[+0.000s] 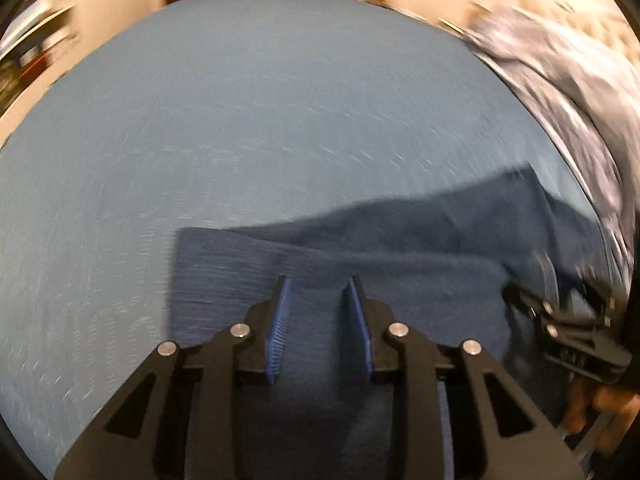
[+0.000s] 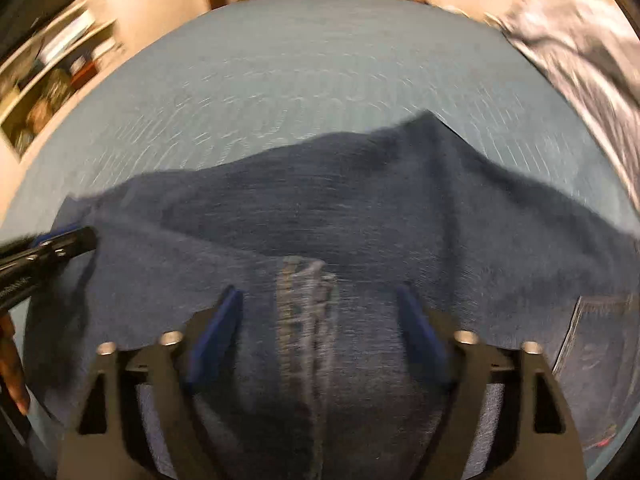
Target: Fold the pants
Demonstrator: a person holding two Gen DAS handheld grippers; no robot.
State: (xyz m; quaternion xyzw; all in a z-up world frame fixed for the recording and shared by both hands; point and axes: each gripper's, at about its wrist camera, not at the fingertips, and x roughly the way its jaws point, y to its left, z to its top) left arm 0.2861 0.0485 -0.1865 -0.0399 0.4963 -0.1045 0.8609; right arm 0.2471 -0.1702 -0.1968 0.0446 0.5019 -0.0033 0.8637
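The left gripper (image 1: 318, 292) hovers over the dark blue pants (image 1: 360, 248), its 2 blue pads parted with nothing between them. The pants lie spread across the light blue bed cover (image 1: 260, 120). The right gripper (image 2: 318, 300) is spread wide above a stitched seam (image 2: 306, 312), gripping nothing. A crumpled grey cloth (image 2: 580, 64) sits at the far right.

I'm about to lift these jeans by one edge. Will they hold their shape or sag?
Probably sag: the jeans already lie in soft creases and overlapping layers on the blue sheet. They likely weigh a fair bit, since the denim looks thick with a stitched seam. They probably won't slip much, as both the cloth and the sheet look rough.
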